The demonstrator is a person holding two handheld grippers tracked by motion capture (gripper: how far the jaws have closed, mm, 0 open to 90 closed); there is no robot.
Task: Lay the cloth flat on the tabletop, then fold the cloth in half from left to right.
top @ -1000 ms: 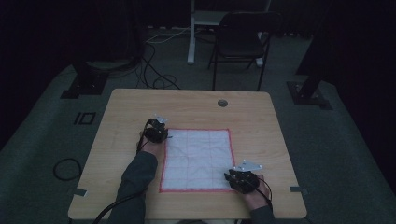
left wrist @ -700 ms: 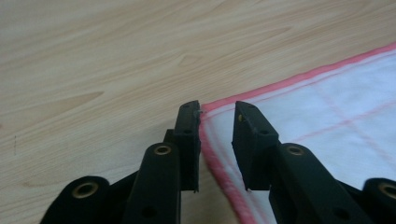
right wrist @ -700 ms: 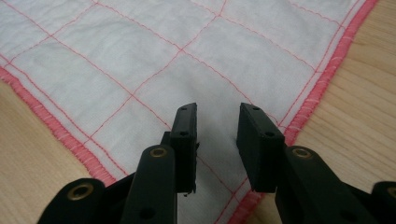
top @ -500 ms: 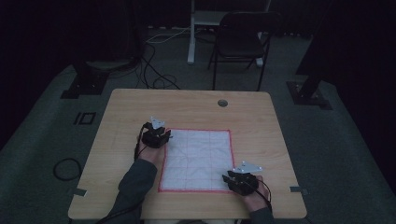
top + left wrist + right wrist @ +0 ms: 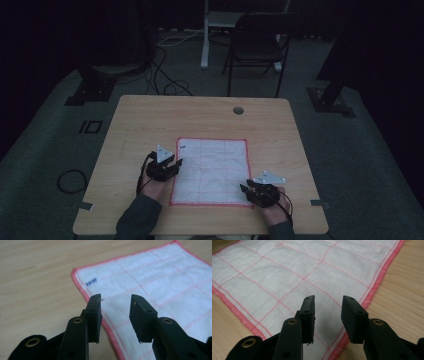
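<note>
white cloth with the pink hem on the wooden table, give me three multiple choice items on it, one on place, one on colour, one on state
1. Where is the left gripper?
A. at the left edge of the white cloth with the pink hem
B. by the round hole in the table
C. off the light wooden table

2. What colour are the cloth's grid lines?
A. green
B. pink
C. black

3. How does the cloth lie?
A. rolled up
B. spread flat
C. hanging off the table

Answers:
1. A: the high view shows that gripper at the left hem.
2. B: both gripper views show thin pink lines.
3. B: it lies open, and the fingers have just been opening with nothing between them.
</note>
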